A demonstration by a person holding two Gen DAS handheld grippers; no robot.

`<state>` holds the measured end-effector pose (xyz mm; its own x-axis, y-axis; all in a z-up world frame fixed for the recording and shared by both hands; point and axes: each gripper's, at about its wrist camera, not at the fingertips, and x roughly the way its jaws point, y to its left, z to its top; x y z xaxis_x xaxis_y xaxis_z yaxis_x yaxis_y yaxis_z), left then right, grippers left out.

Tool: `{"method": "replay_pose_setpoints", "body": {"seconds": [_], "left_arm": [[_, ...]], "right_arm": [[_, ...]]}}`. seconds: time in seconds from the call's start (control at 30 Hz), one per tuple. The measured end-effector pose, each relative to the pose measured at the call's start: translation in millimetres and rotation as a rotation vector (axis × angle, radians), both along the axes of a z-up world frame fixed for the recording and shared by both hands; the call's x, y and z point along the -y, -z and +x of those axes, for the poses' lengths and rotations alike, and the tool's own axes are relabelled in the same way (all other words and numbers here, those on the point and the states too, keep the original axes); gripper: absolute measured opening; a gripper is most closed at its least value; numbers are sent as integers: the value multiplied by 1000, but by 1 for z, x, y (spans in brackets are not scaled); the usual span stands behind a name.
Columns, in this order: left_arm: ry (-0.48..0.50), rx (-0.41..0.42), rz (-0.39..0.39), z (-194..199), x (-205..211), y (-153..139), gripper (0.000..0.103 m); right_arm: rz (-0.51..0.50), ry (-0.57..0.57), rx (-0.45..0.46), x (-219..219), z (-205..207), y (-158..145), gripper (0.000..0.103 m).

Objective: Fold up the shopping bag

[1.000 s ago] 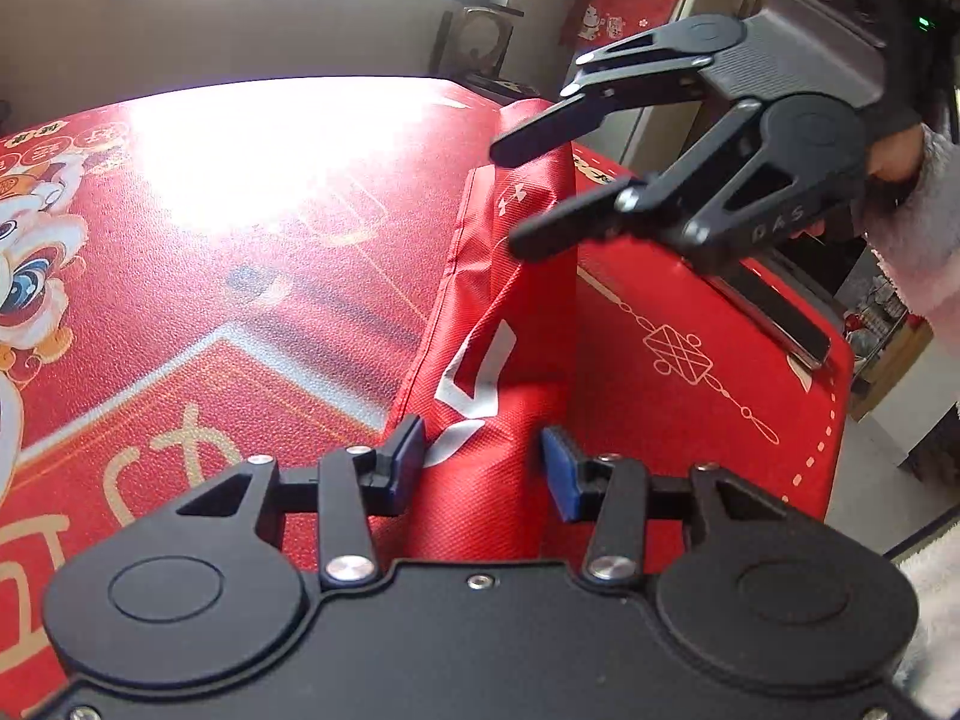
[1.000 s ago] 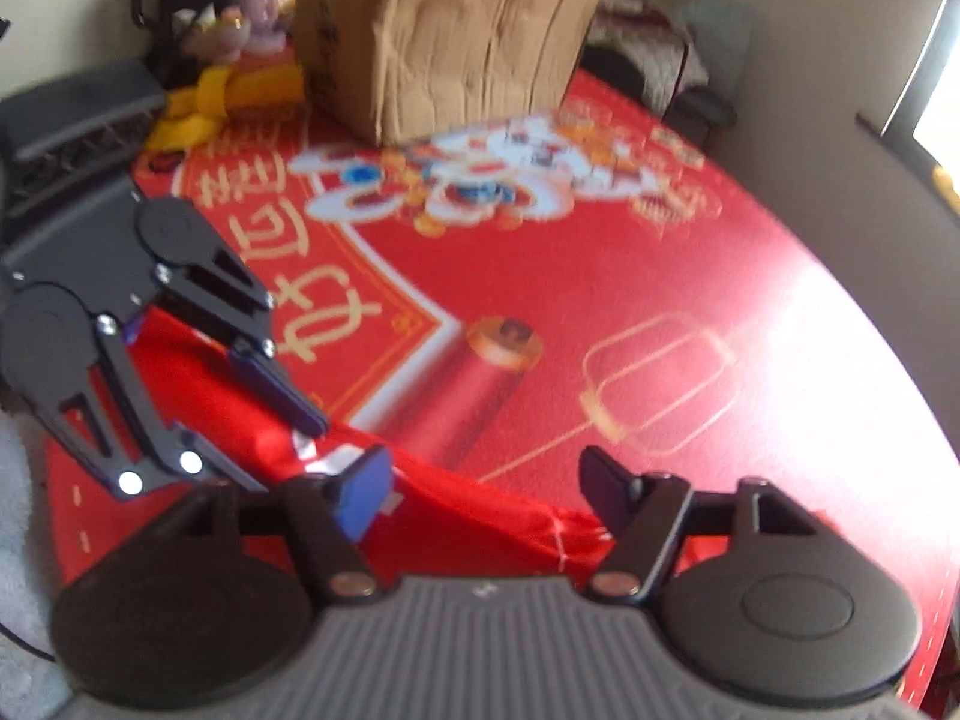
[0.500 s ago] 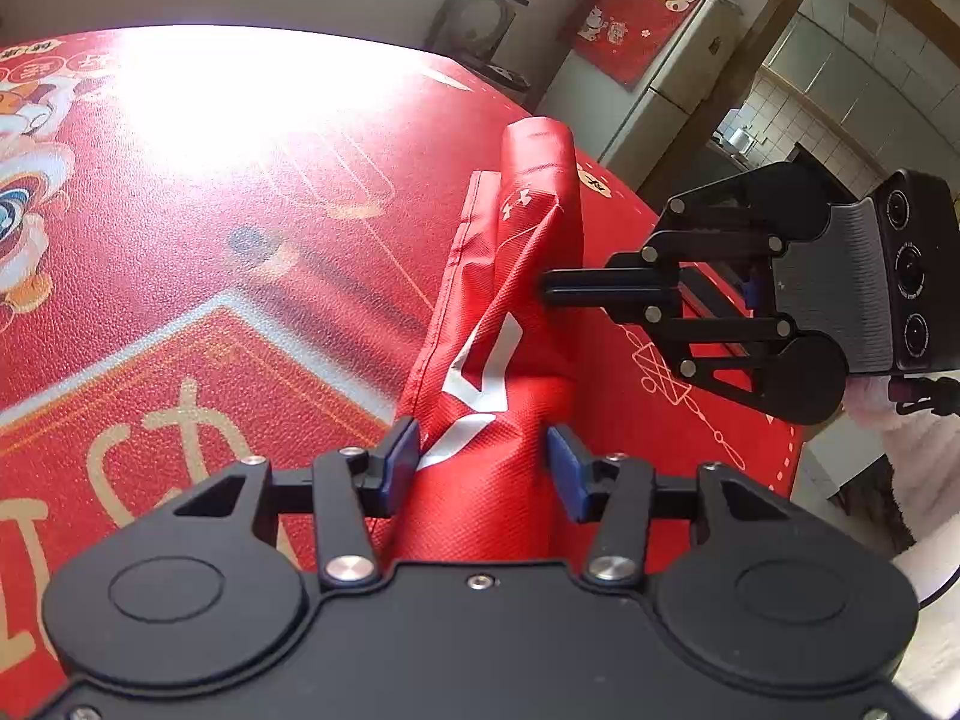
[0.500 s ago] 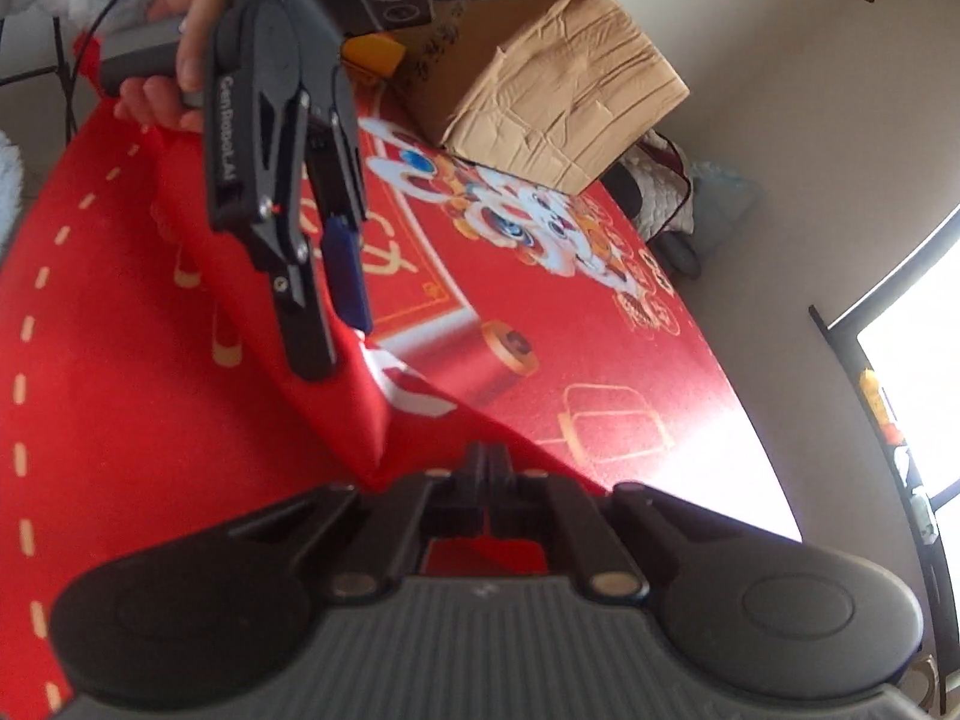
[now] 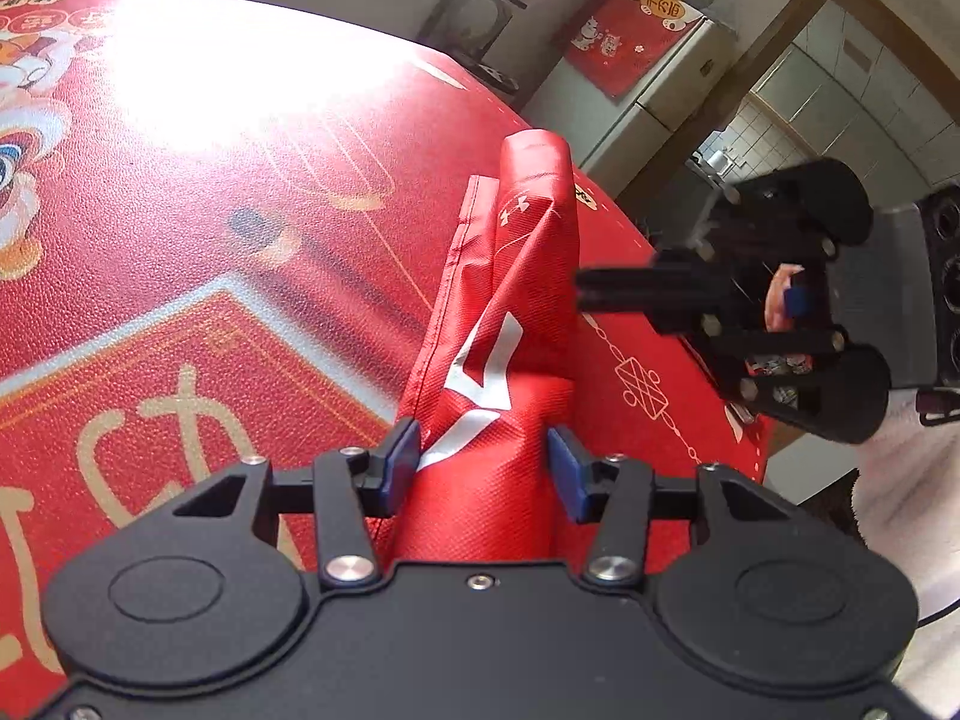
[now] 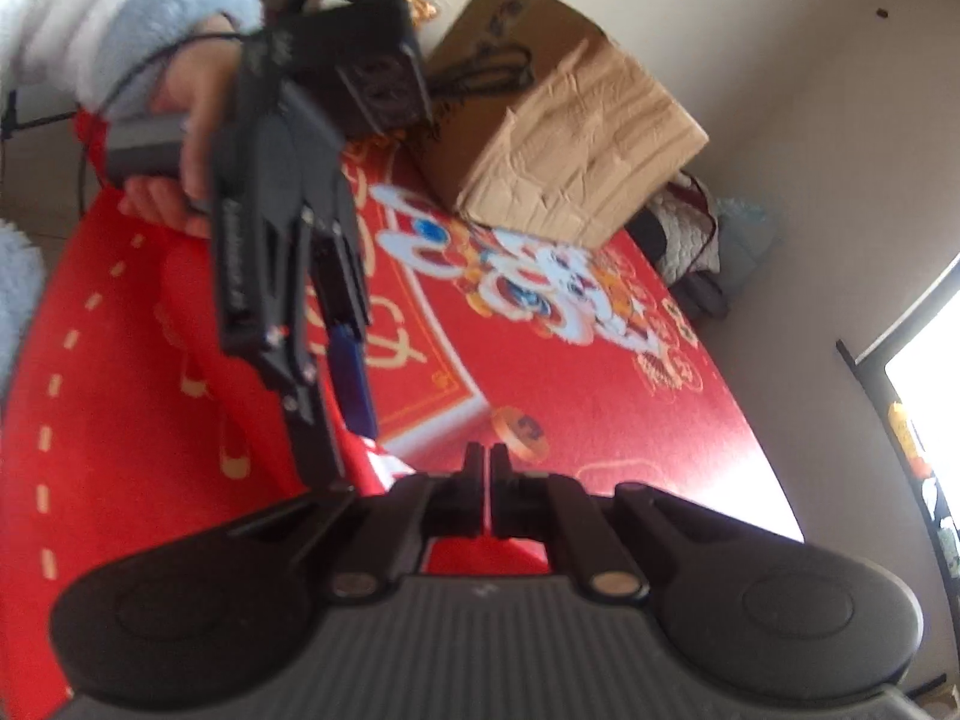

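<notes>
One red shopping bag (image 5: 510, 324), folded into a long ridge on the table (image 5: 180, 252), runs forward from between the left tongs (image 5: 483, 462). Both blue pads (image 5: 401, 456) press its sides: a half-spread pinch. Right tongs (image 5: 585, 291) pressed together, tips at the ridge's right flank; whether fabric is caught, cannot tell. Two tongs, both tilted downward. A hand (image 6: 180, 138) in a fleecy sleeve (image 6: 120, 18) holds the left tongs. One cardboard box (image 6: 570, 138) stands beyond.

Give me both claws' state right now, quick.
Left claw: partly open around the red shopping bag, pads at its sides; a firm grip cannot be told.
Right claw: shut; whether it pinches the bag cannot be told.
</notes>
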<state>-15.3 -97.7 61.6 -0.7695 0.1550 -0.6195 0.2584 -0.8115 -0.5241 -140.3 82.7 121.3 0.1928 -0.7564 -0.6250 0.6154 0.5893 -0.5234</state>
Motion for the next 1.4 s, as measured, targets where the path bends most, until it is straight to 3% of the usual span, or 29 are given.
{"method": "replay_pose_setpoints", "body": {"seconds": [0.07, 0.13, 0.23, 0.3, 0.47, 0.57, 0.67, 0.87, 1.07, 1.13, 1.23, 1.27, 1.33, 1.4], "left_arm": [[15, 1, -8, -2, 0, 1, 49], [17, -1, -22, -3, -3, 2, 49], [14, -10, -34, -3, -5, 4, 49], [14, -13, -31, -2, -5, 4, 49], [17, -12, -34, 7, -5, 3, 49], [17, -11, -40, 6, -5, 2, 48], [3, -7, -35, 7, -4, 1, 43], [1, -6, -38, 7, -3, 2, 38], [19, 5, -78, 4, -6, -1, 38], [19, 1, -81, 8, -7, -1, 38], [26, -4, -110, 14, -12, -2, 39], [33, 0, -131, 14, -15, -3, 41], [60, 18, -185, 11, -23, -7, 43], [94, 39, -248, 8, -31, -12, 45]], "right_arm": [[1, -61, -96, -13, 9, 12, 2], [28, -93, -133, -21, 12, 25, 2], [33, -122, -111, -31, 16, 34, 2], [3, -128, -100, -33, 19, 34, 2], [-121, -68, -183, -28, 11, 33, 9], [-81, 21, -135, -4, -6, 31, 9], [-47, 9, -108, 8, -7, 36, 2], [41, 9, -97, 33, -3, 38, 3], [304, 75, -39, 70, -2, 26, 4], [363, 49, -61, 80, 0, 22, 4], [345, -75, -147, 69, -2, 12, 4], [331, -92, -157, 65, -4, 8, 9], [279, -113, -162, 55, -9, -5, 58], [226, -137, -150, 48, -13, -11, 77]]}}
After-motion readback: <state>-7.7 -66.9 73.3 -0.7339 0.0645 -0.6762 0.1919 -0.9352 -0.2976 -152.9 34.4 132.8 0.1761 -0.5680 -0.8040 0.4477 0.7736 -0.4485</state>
